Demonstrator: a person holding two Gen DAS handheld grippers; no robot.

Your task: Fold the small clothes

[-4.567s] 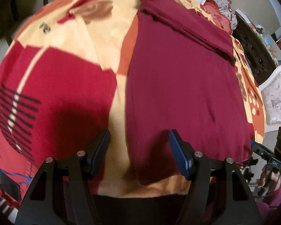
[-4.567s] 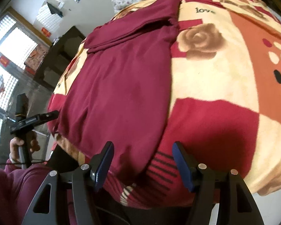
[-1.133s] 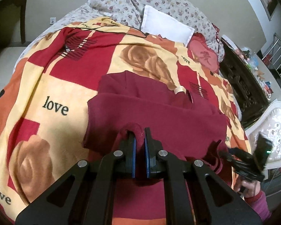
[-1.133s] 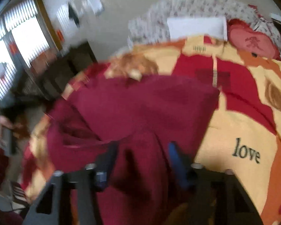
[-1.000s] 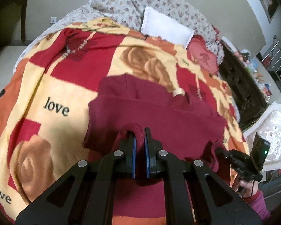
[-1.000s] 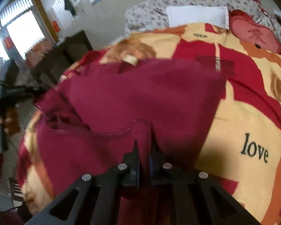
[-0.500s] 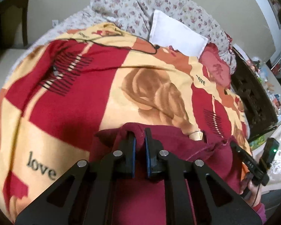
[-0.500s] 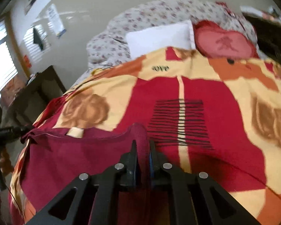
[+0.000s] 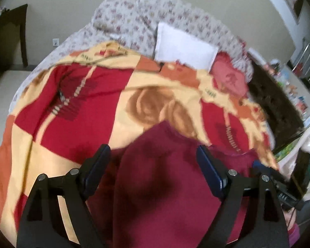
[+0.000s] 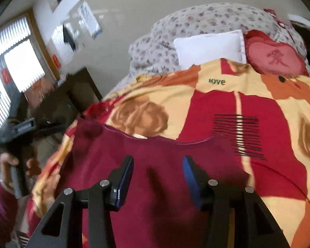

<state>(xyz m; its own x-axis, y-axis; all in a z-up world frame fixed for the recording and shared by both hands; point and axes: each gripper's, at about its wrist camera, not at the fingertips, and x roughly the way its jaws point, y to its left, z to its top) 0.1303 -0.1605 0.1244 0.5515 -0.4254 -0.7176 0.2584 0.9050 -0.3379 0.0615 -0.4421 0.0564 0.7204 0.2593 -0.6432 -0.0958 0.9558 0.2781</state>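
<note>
A dark maroon garment (image 9: 165, 186) lies folded over on the patterned bed blanket (image 9: 76, 107); it also shows in the right wrist view (image 10: 155, 165), with its far edge against a rose print. My left gripper (image 9: 154, 159) is open just above the cloth, holding nothing. My right gripper (image 10: 158, 167) is open above the garment's near part, holding nothing. The left gripper (image 10: 37, 128), held in a hand, shows at the far left of the right wrist view. The right gripper (image 9: 279, 186) shows at the right edge of the left wrist view.
A white pillow (image 9: 184, 45), a red heart cushion (image 10: 274, 57) and a floral quilt (image 9: 134, 20) lie at the head of the bed. Dark wooden furniture (image 10: 68, 97) stands beside the bed. A white chair (image 9: 308, 142) is at the right.
Both grippers were shut on the garment's edge and carried it toward the head of the bed. Both have now opened and let the cloth drop onto the lower layer.
</note>
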